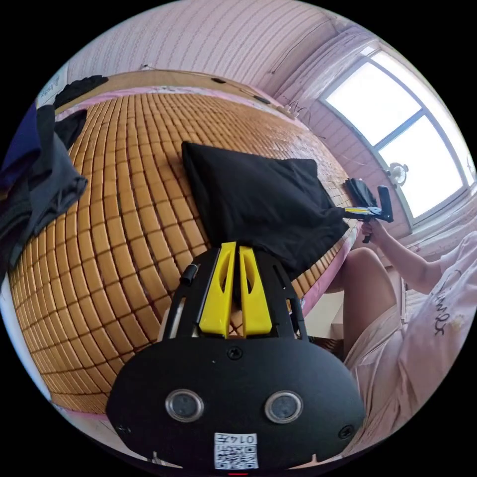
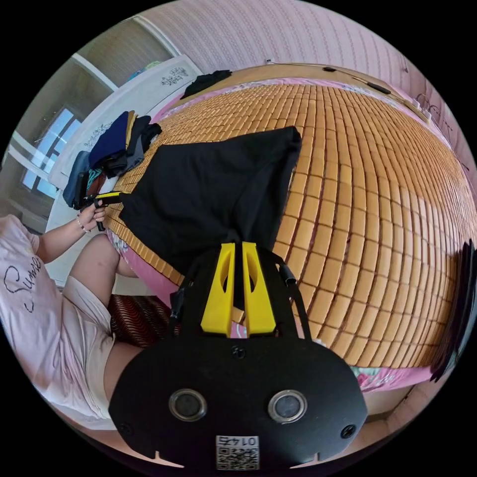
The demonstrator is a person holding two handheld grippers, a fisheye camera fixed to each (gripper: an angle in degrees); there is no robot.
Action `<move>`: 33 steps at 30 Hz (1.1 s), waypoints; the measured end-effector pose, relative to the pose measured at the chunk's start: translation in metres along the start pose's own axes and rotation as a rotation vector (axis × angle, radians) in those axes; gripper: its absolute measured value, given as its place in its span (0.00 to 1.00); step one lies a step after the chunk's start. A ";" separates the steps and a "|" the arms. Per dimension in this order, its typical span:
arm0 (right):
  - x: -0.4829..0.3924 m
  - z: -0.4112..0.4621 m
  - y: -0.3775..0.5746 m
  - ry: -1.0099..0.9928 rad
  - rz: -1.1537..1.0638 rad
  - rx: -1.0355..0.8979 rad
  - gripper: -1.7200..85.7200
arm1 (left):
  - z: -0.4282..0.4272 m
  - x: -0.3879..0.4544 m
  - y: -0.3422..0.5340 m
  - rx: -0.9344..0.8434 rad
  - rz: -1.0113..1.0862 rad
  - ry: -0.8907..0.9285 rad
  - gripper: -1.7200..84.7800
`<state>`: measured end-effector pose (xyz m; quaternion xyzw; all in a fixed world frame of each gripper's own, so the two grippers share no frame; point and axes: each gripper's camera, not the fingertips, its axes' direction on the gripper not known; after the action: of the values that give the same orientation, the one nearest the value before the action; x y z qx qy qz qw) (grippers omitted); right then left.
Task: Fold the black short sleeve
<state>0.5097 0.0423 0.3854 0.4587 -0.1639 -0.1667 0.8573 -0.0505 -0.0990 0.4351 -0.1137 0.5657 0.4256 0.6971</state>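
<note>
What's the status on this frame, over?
Left gripper and right gripper: both shut on the black short-sleeve shirt, at opposite ends. Shirt lies across woven bamboo mat. Pile of dark clothes well aside, nothing obstructing.

Bamboo-mat bed [image 1: 134,208] — black short sleeve [image 1: 258,198], clothes pile [image 1: 39,194]

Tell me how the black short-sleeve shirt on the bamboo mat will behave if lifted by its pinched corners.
The black short-sleeve shirt is probably floppy: it bunches where the right gripper and left gripper pinch it. It likely sags between them. It seems light, lying thin on the bamboo mat.
</note>
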 end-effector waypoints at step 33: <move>-0.146 0.121 -0.146 0.409 -0.103 -0.143 0.02 | 0.085 0.188 0.048 -0.081 0.324 -0.026 0.07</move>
<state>0.3072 -0.0593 0.3077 0.4289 0.0492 -0.1248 0.8933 -0.0274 0.0724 0.3121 -0.0434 0.5498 0.5562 0.6217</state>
